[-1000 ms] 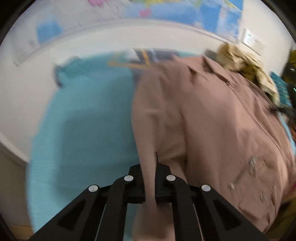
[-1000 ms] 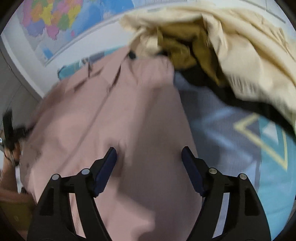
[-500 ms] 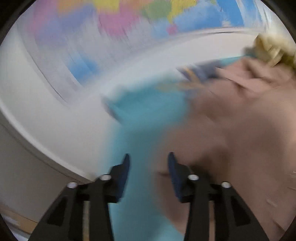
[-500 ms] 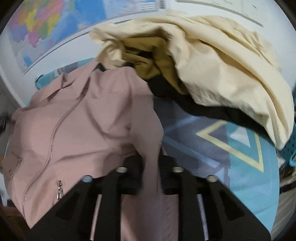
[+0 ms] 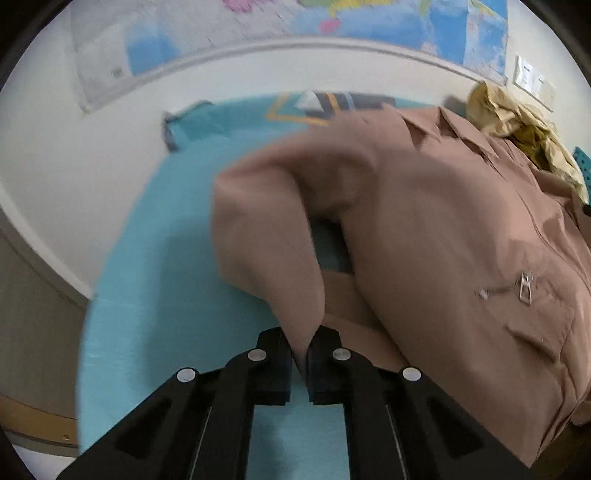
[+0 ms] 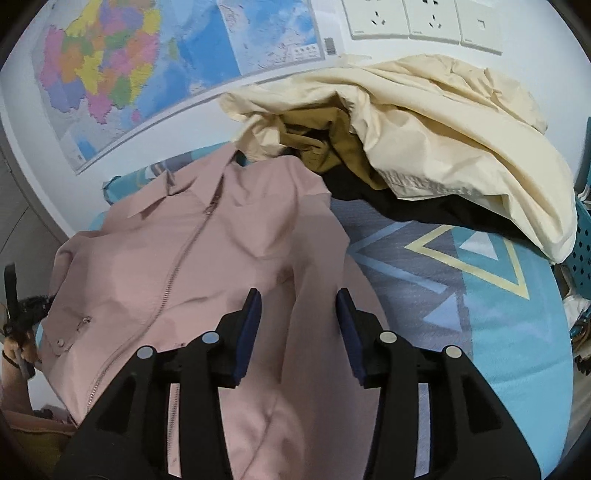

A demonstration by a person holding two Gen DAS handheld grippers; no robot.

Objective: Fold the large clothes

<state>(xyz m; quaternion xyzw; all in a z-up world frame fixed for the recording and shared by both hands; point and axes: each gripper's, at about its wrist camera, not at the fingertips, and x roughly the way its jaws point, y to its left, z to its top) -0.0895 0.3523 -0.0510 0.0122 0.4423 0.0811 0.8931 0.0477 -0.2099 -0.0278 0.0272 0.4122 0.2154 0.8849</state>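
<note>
A dusty-pink zip jacket (image 5: 443,229) lies face up on the teal cloth. My left gripper (image 5: 301,345) is shut on the cuff end of its sleeve (image 5: 266,229), which arches up from the shoulder and folds toward me. In the right wrist view the same jacket (image 6: 184,258) spreads to the left. The other sleeve (image 6: 317,258) runs down along the jacket's right edge, under my right gripper (image 6: 299,306). Its jaws are opening, the blue pads (image 6: 249,325) stand apart on either side of the sleeve and do not press on it.
A heap of cream, mustard and black clothes (image 6: 443,122) sits at the back right, touching the jacket's shoulder. The teal patterned cloth (image 6: 498,314) covers the table. A wall map (image 6: 129,62) and sockets (image 6: 424,18) hang behind. A blue perforated basket (image 6: 583,251) is at the right edge.
My left gripper opened, then shut again on the sleeve's cuff. My right gripper shut on the other sleeve, then opened and rose away from it.
</note>
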